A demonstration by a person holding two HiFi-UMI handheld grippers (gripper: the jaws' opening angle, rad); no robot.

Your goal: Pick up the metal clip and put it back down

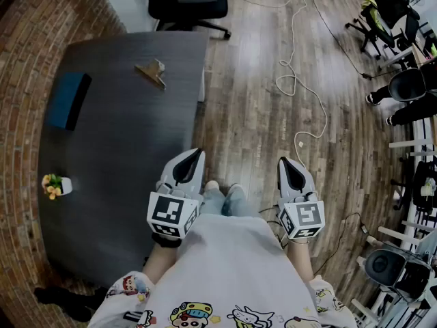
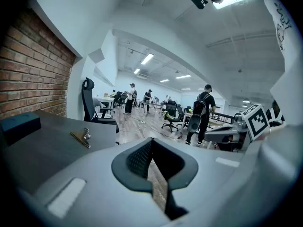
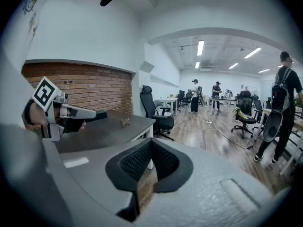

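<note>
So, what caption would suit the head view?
The metal clip lies on the table; left tongs and right tongs shut, empty.

Brick wall [image 1: 20,115] along left edge, dark grey table [image 1: 123,149] centre-left on wooden plank floor [image 1: 252,115], black office chair [image 1: 188,2] top centre, white cable [image 1: 295,80] upper right, ceiling strip lights [image 3: 200,47] lit.

Legible text: none in any view.
Left gripper cube [image 1: 172,214]: black-and-white square marker, no characters.
Right gripper cube [image 1: 301,219]: likewise.
Shirt [image 1: 225,272] print, lower edge: cartoon figures, lettering unreadable.
</note>
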